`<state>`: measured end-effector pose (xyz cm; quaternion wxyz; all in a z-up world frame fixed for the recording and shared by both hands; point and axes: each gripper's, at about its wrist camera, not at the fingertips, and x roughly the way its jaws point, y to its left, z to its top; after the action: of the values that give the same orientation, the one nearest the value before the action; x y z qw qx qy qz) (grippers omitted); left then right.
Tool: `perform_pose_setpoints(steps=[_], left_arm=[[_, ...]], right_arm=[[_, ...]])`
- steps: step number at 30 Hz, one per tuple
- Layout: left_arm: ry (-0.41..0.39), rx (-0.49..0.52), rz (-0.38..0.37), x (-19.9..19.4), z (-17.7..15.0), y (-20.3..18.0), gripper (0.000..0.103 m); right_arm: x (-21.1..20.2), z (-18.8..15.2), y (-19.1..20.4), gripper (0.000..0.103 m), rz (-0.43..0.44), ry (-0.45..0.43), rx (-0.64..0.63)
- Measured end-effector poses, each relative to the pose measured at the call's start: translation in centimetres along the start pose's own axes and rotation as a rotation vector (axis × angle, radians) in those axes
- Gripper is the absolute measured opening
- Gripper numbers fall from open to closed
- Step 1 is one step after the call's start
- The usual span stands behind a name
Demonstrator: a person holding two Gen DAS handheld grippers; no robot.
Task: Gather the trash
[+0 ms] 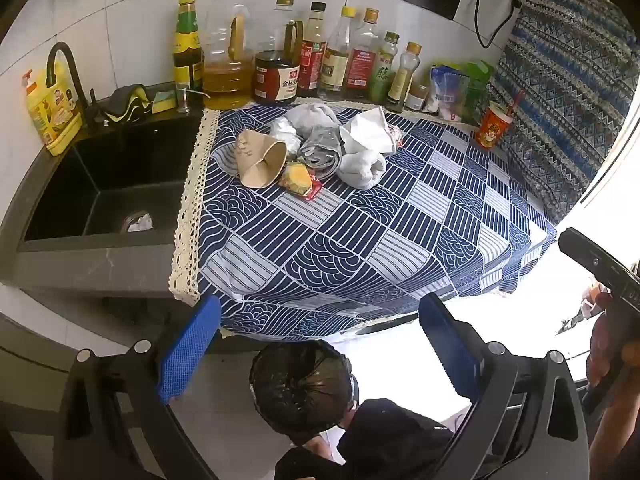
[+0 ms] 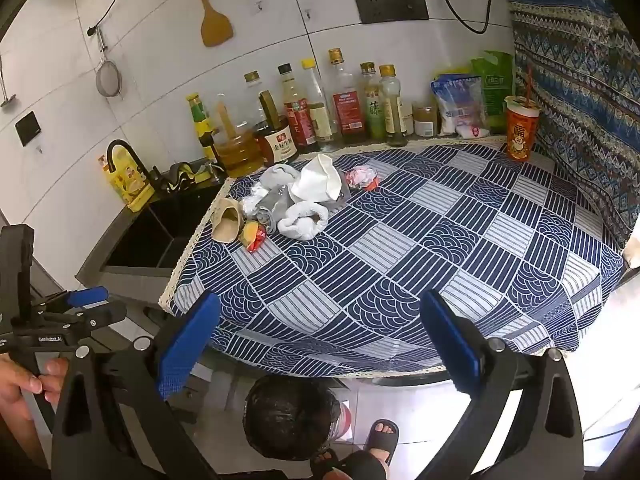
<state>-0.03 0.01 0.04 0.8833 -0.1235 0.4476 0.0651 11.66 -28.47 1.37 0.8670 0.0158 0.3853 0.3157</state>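
Trash (image 1: 316, 152) sits upper-center on the counter (image 1: 360, 240): crumpled tissues, squashed paper cup (image 1: 260, 160), orange wrapper (image 1: 300, 180). Both grippers' fingers (image 1: 188, 352) wide apart, holding nothing.

Roughly ten bottles (image 1: 313, 50), two cups (image 1: 262, 158).

White-tiled kitchen wall (image 2: 168, 72), black sink (image 1: 100, 196).
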Motion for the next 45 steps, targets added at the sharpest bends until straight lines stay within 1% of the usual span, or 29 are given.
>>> perform_pose_setpoints(steps=[8,9,19,37,45], left_arm=[[-0.006,-0.002,-0.002,-0.4,0.1,0.0,0.096],[-0.004,-0.004,-0.002,-0.3,0.0,0.3,0.096],[-0.017,-0.01,-0.002,-1.4,0.1,0.2,0.096],[-0.009,-0.004,-0.007,-1.3,-0.2,-0.3,0.096],[-0.003,-0.012,-0.009,-0.7,-0.1,-0.1,0.096]], right_arm=[[0.0,0.3,0.7,0.099,0.007,-0.01,-0.006],[0.9,0.6,1.5,0.099,0.004,0.003,-0.025],[0.2,0.4,1.8,0.099,0.023,0.002,-0.036],[0.3,0.1,2.1,0.099,0.028,0.009,-0.035],[0.5,0.1,1.9,0.099,0.037,0.014,-0.032]])
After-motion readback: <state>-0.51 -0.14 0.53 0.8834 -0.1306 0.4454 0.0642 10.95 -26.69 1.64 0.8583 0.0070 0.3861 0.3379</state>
